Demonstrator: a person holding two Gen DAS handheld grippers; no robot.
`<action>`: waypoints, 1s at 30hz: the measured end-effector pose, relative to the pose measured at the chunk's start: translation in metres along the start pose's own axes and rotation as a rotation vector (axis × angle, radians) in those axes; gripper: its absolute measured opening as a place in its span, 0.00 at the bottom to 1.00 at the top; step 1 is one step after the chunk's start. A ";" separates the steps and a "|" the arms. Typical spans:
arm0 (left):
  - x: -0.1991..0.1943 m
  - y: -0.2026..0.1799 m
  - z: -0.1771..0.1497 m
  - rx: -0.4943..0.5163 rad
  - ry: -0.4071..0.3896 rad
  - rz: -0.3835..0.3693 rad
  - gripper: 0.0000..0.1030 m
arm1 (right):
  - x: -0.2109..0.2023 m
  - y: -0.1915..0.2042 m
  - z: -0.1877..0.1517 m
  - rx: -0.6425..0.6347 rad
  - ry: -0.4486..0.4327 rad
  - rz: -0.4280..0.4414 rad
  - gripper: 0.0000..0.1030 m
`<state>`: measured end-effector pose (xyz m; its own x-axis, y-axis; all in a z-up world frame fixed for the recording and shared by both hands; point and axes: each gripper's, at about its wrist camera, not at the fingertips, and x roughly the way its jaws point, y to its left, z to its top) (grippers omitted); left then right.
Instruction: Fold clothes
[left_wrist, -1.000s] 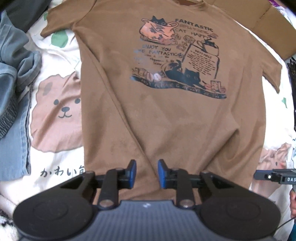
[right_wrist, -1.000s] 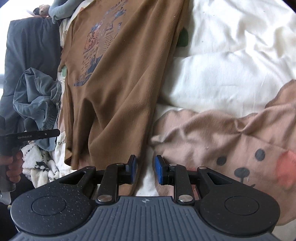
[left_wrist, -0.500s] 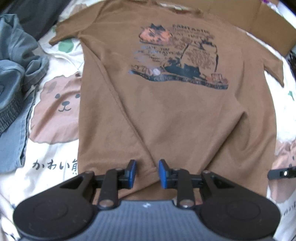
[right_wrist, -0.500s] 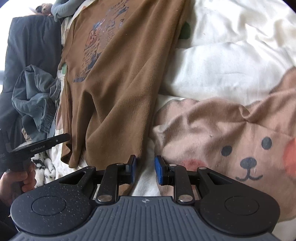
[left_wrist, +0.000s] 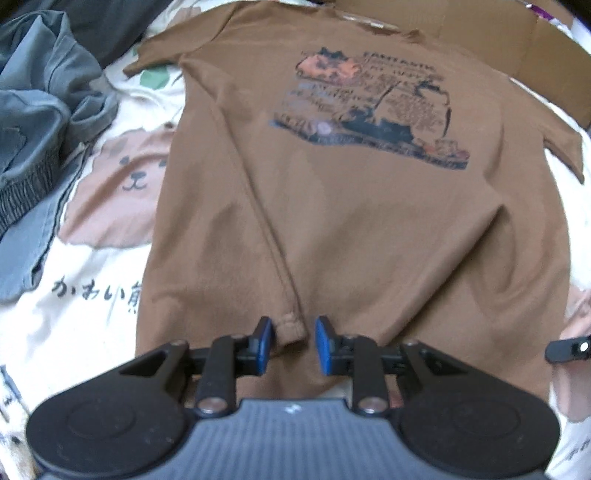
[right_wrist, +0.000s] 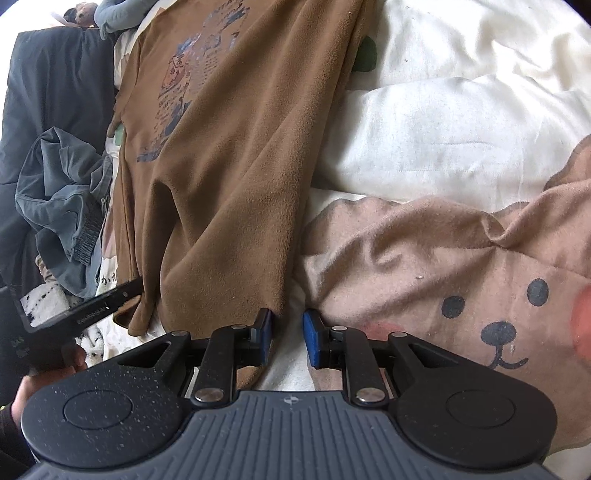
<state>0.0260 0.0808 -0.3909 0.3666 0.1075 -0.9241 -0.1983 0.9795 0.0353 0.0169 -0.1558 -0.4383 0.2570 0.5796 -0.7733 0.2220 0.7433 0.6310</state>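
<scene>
A brown T-shirt (left_wrist: 351, 221) with a dark cat print lies flat, print up, on the bed, its hem toward me. My left gripper (left_wrist: 293, 343) hovers at the hem's middle, jaws narrowly apart; a raised crease of the hem sits between the pads, unpinched. In the right wrist view the T-shirt (right_wrist: 229, 166) runs away up the frame. My right gripper (right_wrist: 288, 334) stands at its near hem corner, narrowly open. Its left pad is beside the cloth's edge and white bedding shows in the gap. The left gripper (right_wrist: 85, 314) appears there at the hem's far side.
A heap of blue-grey clothes (left_wrist: 37, 129) lies left of the shirt. Brown cardboard (left_wrist: 517, 48) sits beyond the collar. The cream bedding with bear faces (right_wrist: 480, 295) surrounds the shirt. A hand (right_wrist: 33, 391) grips the left tool. The right gripper's tip (left_wrist: 569, 349) shows at the edge.
My left gripper has drawn back and down along the shirt, so the hem now lies between its pads. The right gripper has stayed put, and the left tool has come nearer in its view.
</scene>
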 end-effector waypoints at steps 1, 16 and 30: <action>0.002 0.001 -0.002 -0.007 0.001 0.003 0.28 | 0.000 0.000 0.000 0.000 0.000 -0.002 0.25; -0.038 0.061 0.007 -0.165 -0.110 -0.064 0.06 | 0.006 0.001 -0.007 0.053 0.036 0.076 0.23; -0.078 0.156 0.034 -0.256 -0.176 0.084 0.05 | 0.010 -0.001 -0.008 0.076 0.062 0.121 0.11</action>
<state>-0.0021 0.2316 -0.3007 0.4864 0.2362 -0.8412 -0.4487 0.8936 -0.0086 0.0118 -0.1482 -0.4478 0.2287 0.6847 -0.6920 0.2644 0.6404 0.7211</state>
